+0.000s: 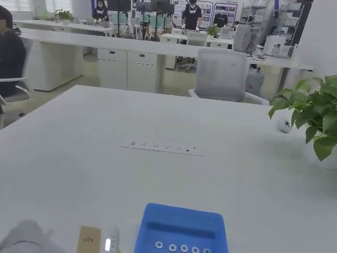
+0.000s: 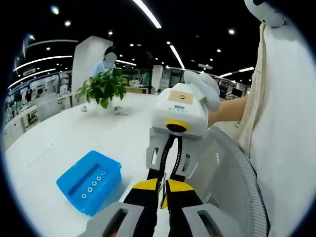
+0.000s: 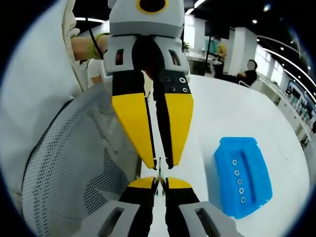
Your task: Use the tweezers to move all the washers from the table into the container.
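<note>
Left tongs (image 2: 163, 190) are pressed together in the left gripper view, yellow tips closed. The right tongs (image 2: 166, 173) point back at them from straight ahead, tip to tip, over the near edge of the bench (image 2: 59, 138). Off to the left on that bench lies a blue tray (image 2: 74, 178) with five washers (image 2: 92, 189) in a row on its top, well apart from both tools. A potted plant (image 2: 103, 86) stands farther back, and a mesh chair (image 2: 237, 187) curves past on the right.

In the right gripper view the right tongs are clenched on a thin metal sliver, most likely the tweezers (image 3: 159, 174). Its end reaches the closed tips of the left tongs, which point in from above. Whether the left pair also pinches it I cannot tell. The tray with its washers lies to the right, apart.

In the head view the tray sits at the lower edge, washers in line along its near side, with a power strip (image 1: 163, 147) set into the bench beyond.

My judgement is that the step in hand is settling the tweezers into a working grip, with no washer lifted yet. The next move calls for a firm, straight hold in one pair of tongs, then bringing the tweezer points to the first washer
</note>
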